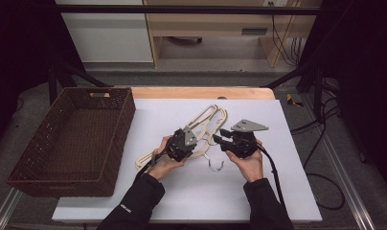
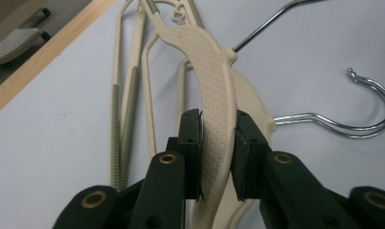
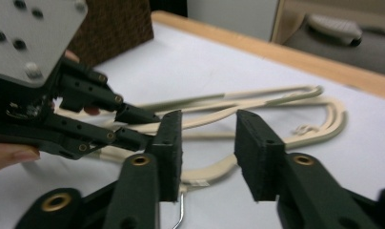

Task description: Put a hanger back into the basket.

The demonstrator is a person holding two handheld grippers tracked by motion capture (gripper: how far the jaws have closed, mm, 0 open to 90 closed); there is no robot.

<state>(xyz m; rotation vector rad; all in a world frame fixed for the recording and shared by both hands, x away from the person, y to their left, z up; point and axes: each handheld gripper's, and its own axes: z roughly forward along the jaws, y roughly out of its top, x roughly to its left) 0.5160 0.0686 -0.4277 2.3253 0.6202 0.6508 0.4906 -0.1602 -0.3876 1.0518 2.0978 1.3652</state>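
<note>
My left gripper (image 2: pixel 218 157) pinches the cream plastic hanger (image 2: pixel 214 86) by its textured arm, right of the brown woven basket (image 1: pixel 72 139), so my right gripper (image 3: pixel 207 152), parted and empty, can regrip.

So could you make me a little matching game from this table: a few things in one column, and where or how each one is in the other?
Things:
1. left gripper
2. right gripper
3. brown woven basket
4. cream plastic hangers with metal hooks

States or places:
A. at the left of the white table, nothing inside
B. jaws apart, nothing between them
C. lying in a pile mid-table
D. clamped on a hanger's textured arm

Pairs: 1-D, 2-B, 3-A, 4-C
</note>
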